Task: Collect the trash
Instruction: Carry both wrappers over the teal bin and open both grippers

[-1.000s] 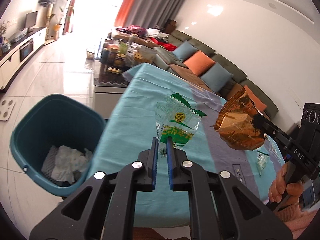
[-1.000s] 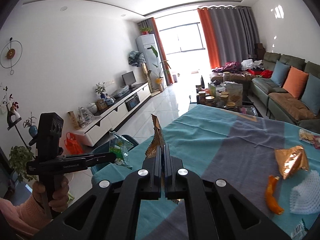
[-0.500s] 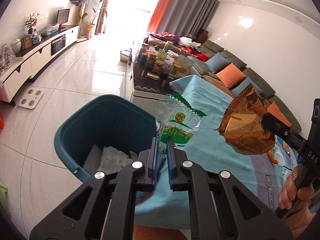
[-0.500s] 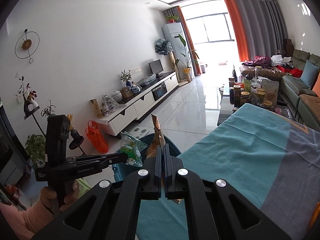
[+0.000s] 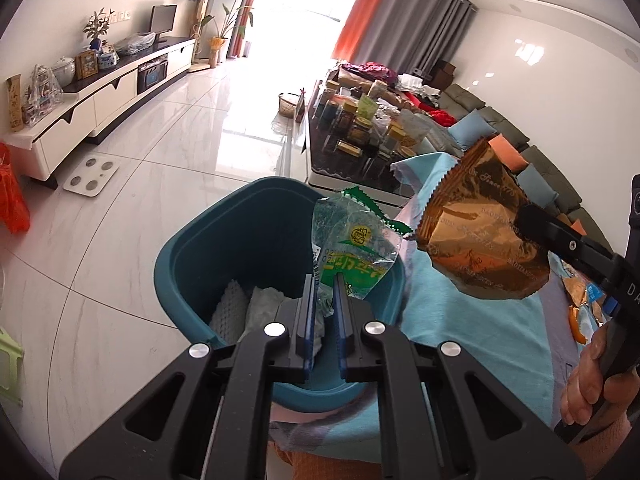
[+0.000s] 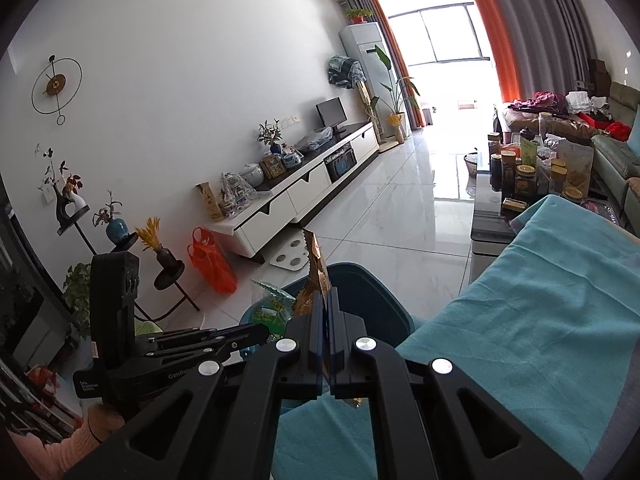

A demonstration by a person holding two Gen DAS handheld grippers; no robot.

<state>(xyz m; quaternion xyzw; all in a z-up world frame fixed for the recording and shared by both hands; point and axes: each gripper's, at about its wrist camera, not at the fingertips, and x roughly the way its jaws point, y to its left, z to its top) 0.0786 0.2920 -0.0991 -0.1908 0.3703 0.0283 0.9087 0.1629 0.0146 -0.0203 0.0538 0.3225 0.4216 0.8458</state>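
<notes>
Your left gripper (image 5: 321,300) has its blue-padded jaws pinched on the bottom edge of a clear plastic snack wrapper with green print (image 5: 352,248), which hangs directly above the open mouth of the teal plastic trash bin (image 5: 224,240). Your right gripper (image 6: 325,320) is clamped tight on a crinkled gold-brown foil snack bag (image 5: 480,228); that bag sits just beside the bin's rim, more over the teal tablecloth (image 6: 540,300) than over the opening.

Judging by this, you're at the drop stage: white crumpled paper and a white foam net (image 5: 232,308) already lie in the bin, and both held wrappers only need releasing. The foil bag looks to need a small shift towards the bin first.

More scraps wait on the cloth at the far right, including an orange peel (image 5: 576,324) and small wrappers, so the collecting isn't finished. Nothing blocks the bin's mouth.
</notes>
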